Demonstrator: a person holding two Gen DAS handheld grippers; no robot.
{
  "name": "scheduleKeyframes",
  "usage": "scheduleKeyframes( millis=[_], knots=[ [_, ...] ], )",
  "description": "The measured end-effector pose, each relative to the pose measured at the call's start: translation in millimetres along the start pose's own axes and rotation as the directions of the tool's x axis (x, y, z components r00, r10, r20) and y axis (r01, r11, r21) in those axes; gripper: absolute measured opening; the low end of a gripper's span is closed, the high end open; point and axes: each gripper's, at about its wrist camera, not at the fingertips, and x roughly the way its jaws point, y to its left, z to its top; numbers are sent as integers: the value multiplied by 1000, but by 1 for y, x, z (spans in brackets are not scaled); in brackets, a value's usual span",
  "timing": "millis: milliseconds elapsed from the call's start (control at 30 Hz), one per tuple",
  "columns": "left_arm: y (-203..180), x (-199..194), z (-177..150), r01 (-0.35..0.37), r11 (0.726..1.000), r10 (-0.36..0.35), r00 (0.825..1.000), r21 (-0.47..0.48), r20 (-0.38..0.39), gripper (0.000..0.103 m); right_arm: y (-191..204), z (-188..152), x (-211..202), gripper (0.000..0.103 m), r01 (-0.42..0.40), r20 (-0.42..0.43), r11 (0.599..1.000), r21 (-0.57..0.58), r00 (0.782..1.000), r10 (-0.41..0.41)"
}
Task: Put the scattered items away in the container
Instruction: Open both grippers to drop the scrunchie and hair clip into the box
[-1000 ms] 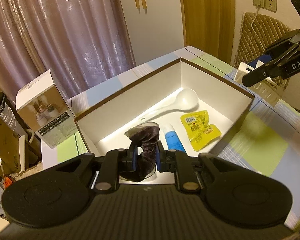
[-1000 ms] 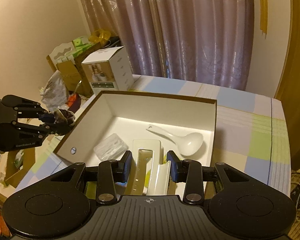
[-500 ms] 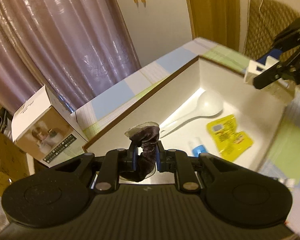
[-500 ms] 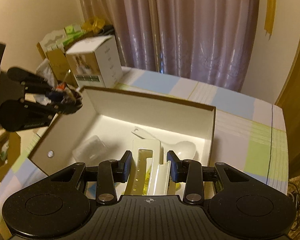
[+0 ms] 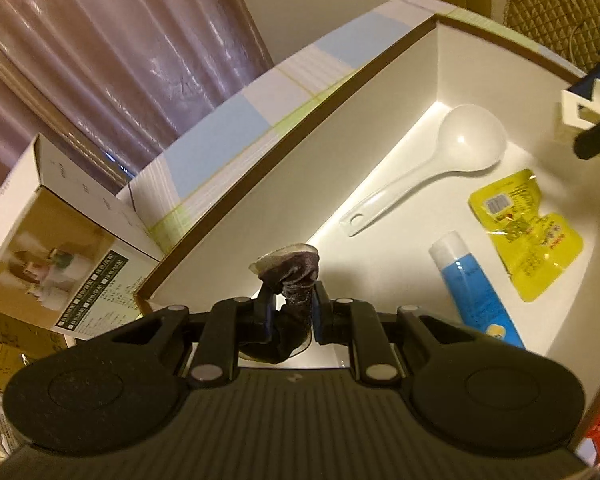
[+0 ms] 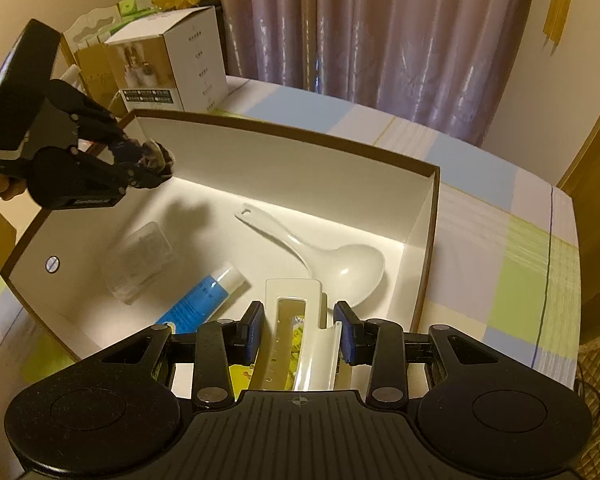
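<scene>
A white open box with a brown rim [image 5: 312,108] [image 6: 284,136] sits on the table. Inside lie a white ladle [image 5: 432,168] [image 6: 320,248], a blue tube [image 5: 472,292] [image 6: 204,296], a yellow sachet [image 5: 524,232] and a clear plastic case [image 6: 140,260]. My left gripper [image 5: 291,308] [image 6: 148,160] is shut on a dark purple hair tie [image 5: 294,280] and holds it above the box's left end. My right gripper [image 6: 300,330] is shut on a white plastic holder [image 6: 300,320] over the box's near edge; the holder also shows in the left wrist view [image 5: 580,108].
A white product carton [image 5: 52,248] [image 6: 172,64] stands on the table beyond the box's left end. The checked tablecloth [image 6: 500,248] is bare to the right of the box. Curtains hang behind, and cardboard boxes [image 6: 88,56] are stacked at the far left.
Both grippers have moved in over the box, each holding its item. The left one has come past the box's left wall; the box interior looks much closer in both views.
</scene>
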Motion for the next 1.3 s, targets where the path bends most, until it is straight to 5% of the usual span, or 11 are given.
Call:
scheduleKeyframes(
  millis=[400, 667, 1300],
  knots=[
    [-1, 35, -2, -14, 1000, 13, 998, -21, -67, 24, -3, -5, 9, 41, -2, -39, 1000, -3, 999, 2],
    [5, 30, -3, -26, 998, 23, 998, -51, -57, 40, 1, -7, 13, 41, 4, -56, 999, -48, 998, -7],
    [3, 8, -9, 14, 996, -16, 1000, -86, -20, 47, 7, -16, 30, 41, 19, -168, 988, -153, 985, -45]
  ],
)
